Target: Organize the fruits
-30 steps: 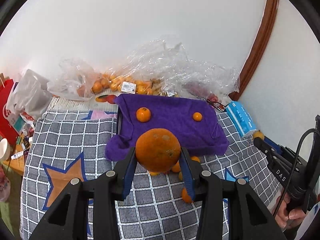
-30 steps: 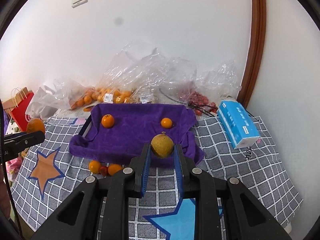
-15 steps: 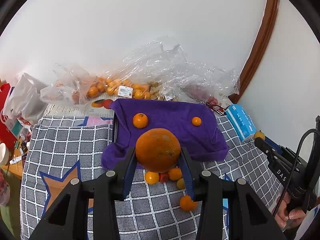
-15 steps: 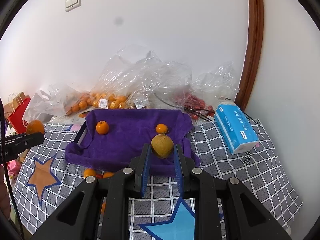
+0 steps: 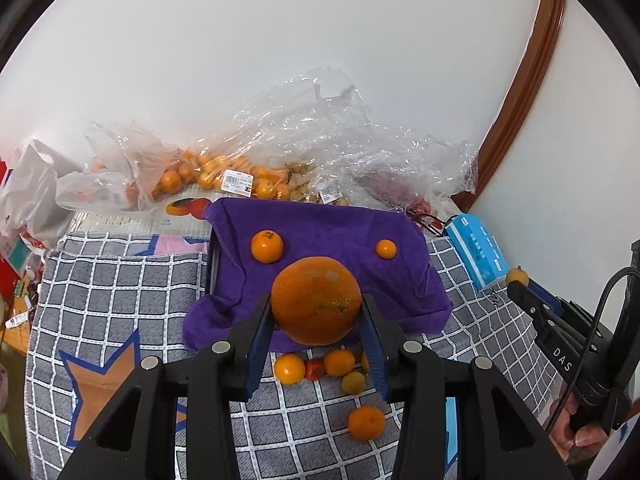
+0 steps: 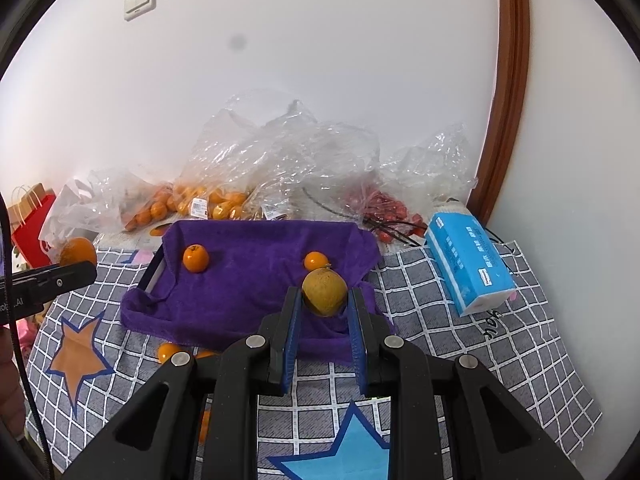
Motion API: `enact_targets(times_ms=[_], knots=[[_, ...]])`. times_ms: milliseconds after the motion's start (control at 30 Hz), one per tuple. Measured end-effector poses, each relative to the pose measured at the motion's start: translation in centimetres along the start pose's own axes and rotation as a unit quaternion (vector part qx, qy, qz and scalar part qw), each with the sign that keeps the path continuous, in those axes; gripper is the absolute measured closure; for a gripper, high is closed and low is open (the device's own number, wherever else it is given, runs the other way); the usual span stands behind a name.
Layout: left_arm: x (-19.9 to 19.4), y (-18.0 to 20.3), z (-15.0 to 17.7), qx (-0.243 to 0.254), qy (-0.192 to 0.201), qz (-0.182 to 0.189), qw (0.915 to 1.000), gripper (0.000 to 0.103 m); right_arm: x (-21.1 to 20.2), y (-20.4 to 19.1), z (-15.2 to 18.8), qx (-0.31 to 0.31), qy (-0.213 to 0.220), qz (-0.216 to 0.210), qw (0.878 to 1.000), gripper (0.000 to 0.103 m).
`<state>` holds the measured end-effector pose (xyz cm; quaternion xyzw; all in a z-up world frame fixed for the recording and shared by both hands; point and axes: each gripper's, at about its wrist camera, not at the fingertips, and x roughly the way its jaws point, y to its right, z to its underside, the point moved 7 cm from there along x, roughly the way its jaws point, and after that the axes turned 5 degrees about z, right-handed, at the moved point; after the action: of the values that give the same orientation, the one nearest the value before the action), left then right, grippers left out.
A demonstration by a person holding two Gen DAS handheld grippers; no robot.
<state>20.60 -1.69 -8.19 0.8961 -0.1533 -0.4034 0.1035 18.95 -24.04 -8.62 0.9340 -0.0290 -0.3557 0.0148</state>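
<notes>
My left gripper (image 5: 316, 320) is shut on a large orange (image 5: 316, 306) and holds it above the near edge of the purple towel (image 5: 332, 232) that lines a tray. My right gripper (image 6: 325, 304) is shut on a small yellow-brown fruit (image 6: 324, 293) over the towel's near right part (image 6: 256, 280). Two small oranges lie on the towel, one on the left (image 5: 267, 246) and one on the right (image 5: 386, 249). Several small fruits (image 5: 316, 368) lie loose on the checked cloth in front of the towel.
Clear plastic bags of oranges (image 5: 224, 176) and red fruit (image 6: 380, 208) line the wall behind the tray. A blue tissue pack (image 6: 468, 264) lies at the right. A red paper bag (image 6: 30, 220) stands at the far left. The checked tablecloth (image 6: 460, 344) covers the table.
Both grippers have risen and drawn back a little with their fruit still held. More of the loose fruits in front of the towel show in the left wrist view.
</notes>
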Motion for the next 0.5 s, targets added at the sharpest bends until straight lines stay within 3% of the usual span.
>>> enact_targets(times_ms=[500], knots=[[3.5,-1.6,-1.0,-0.015,-0.022,0.01,0.9996,0.063,3.4,-0.5,-0.5,-0.003,-0.019,0.004,1.0,0.08]])
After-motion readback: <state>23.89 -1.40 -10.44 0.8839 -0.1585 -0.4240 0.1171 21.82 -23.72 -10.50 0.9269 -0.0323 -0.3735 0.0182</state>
